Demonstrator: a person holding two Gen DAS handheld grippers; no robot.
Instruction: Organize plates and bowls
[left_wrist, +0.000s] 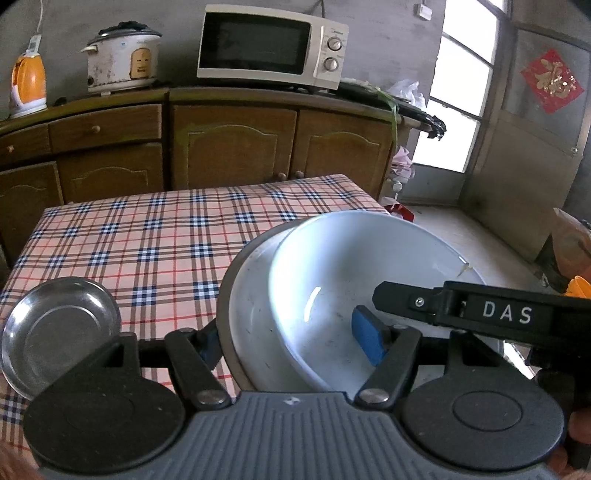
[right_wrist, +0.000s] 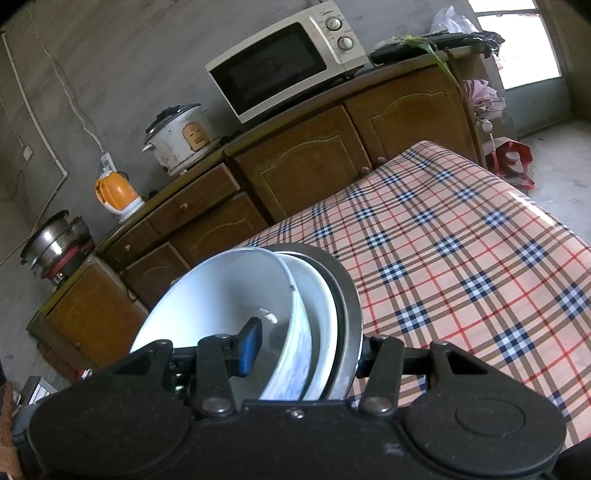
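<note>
Left wrist view: both tongs, left gripper (left_wrist: 291, 343) and right gripper (right_wrist: 306, 345), clamp the nested bowls (left_wrist: 332, 280).

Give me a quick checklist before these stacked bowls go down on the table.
1. Left tongs grip the stack: ok; one blue pad sits inside the white bowl, the other outside the metal dish.
2. Right tongs grip the same stack: ok; they straddle the rims.
3. Bowls nested snugly: not ok; the white bowl tilts inside the white dish beneath it.
4. Stack level: not ok; it is tipped on edge in both views.
5. Free space on the checked tablecloth: ok; the far part is bare.
6. Small steel dish out of the way: cannot tell; it lies near the left tongs.
</note>
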